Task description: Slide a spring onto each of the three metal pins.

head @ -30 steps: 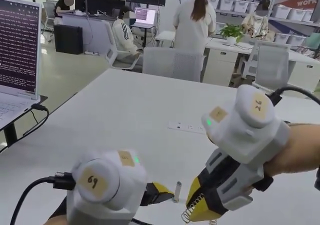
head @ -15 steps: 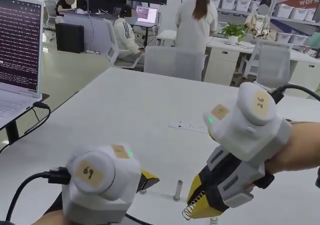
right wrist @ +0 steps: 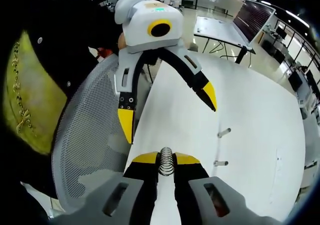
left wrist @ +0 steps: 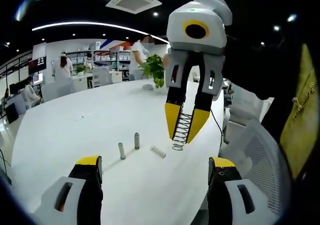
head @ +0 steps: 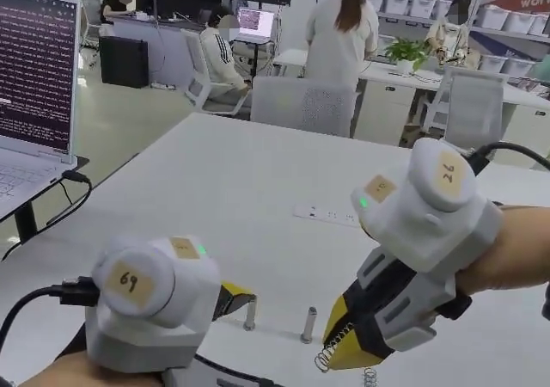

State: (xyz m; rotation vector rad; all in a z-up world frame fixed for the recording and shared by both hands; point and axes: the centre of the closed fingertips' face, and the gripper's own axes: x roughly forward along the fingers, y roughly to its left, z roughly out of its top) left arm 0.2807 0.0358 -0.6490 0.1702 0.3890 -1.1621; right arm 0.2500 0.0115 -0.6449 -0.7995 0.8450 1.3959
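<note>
Right gripper still clamps spring; pins seemingly unmoved.

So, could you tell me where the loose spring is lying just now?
In the left gripper view, the loose spring lies on the white table, just right of the two metal pins, close to the right gripper and its held spring.

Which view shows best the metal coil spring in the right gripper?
Left gripper view: the metal coil spring shows full length between the jaws of the right gripper. Head view shows its lower end; right gripper view, end-on.
</note>
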